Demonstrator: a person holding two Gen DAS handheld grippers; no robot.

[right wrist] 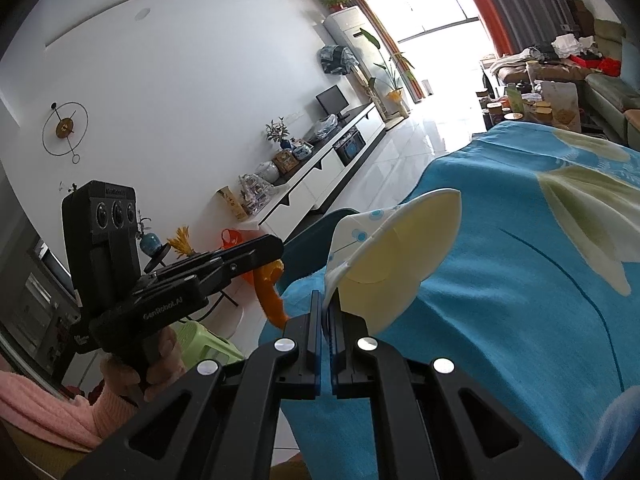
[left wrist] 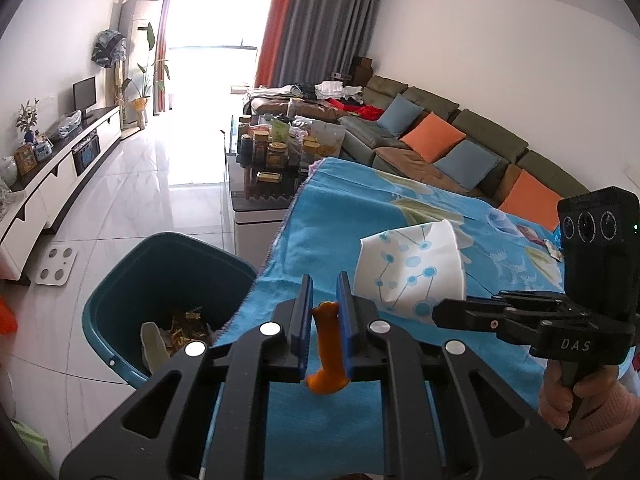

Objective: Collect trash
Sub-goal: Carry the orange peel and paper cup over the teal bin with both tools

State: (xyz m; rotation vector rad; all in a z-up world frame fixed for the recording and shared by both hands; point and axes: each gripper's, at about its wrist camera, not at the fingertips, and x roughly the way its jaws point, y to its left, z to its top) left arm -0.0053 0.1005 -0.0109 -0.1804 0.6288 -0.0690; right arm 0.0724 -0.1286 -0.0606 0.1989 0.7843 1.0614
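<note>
Left gripper (left wrist: 325, 312): jaws nearly closed, pinching an orange peel (left wrist: 326, 354), carried over the table edge beside the bin (left wrist: 168, 280).
Right gripper (right wrist: 326, 322): jaws closed on the crushed cup's (right wrist: 396, 256) rim, lifted above the cloth (right wrist: 520, 280), likely binned next.

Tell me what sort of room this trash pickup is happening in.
Most likely a home living room: a long olive-green sectional sofa with orange and blue cushions, a low white TV cabinet holding a small black monitor, and floor-length grey-and-orange curtains.
</note>
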